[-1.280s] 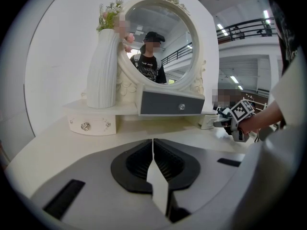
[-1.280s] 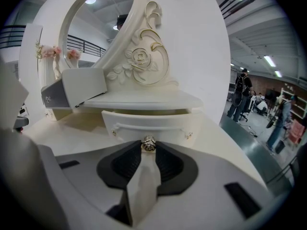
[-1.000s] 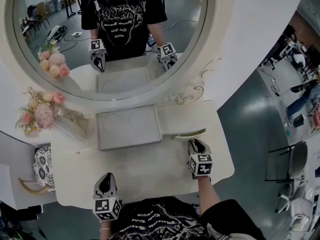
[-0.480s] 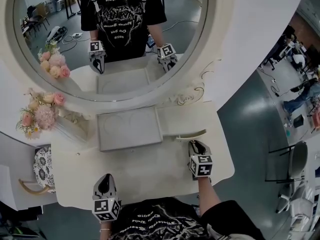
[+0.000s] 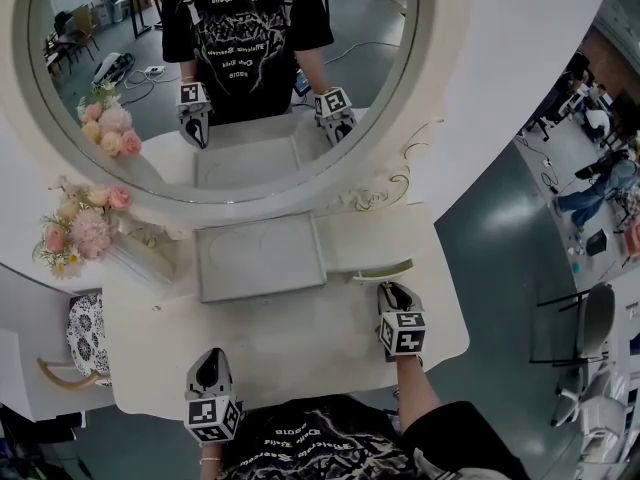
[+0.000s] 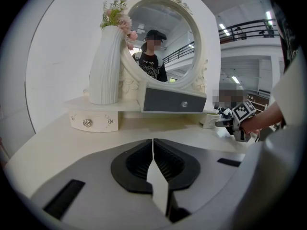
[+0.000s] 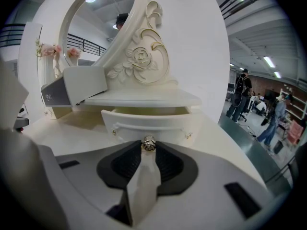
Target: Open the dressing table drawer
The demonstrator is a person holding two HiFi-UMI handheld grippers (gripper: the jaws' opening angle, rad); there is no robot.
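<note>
The cream dressing table [image 5: 290, 343] has a small right-hand drawer [image 5: 382, 268] that stands pulled partway out from under its shelf. In the right gripper view the drawer front [image 7: 158, 121] shows a dark gap above it, and its metal knob [image 7: 148, 143] sits pinched between the jaws. My right gripper [image 5: 391, 290] [image 7: 148, 148] is shut on that knob. My left gripper [image 5: 211, 356] [image 6: 153, 145] hovers over the table's front left edge, shut with nothing in it. From the left gripper view, the right gripper [image 6: 226, 122] is seen at the drawer [image 6: 209, 120].
A grey centre box with a knob [image 5: 258, 255] [image 6: 173, 100] sits under the round mirror [image 5: 230, 68]. A white vase of pink flowers [image 5: 85, 223] [image 6: 104, 66] stands on the left shelf above another small drawer [image 6: 93, 122]. A patterned stool [image 5: 85, 333] is at the left.
</note>
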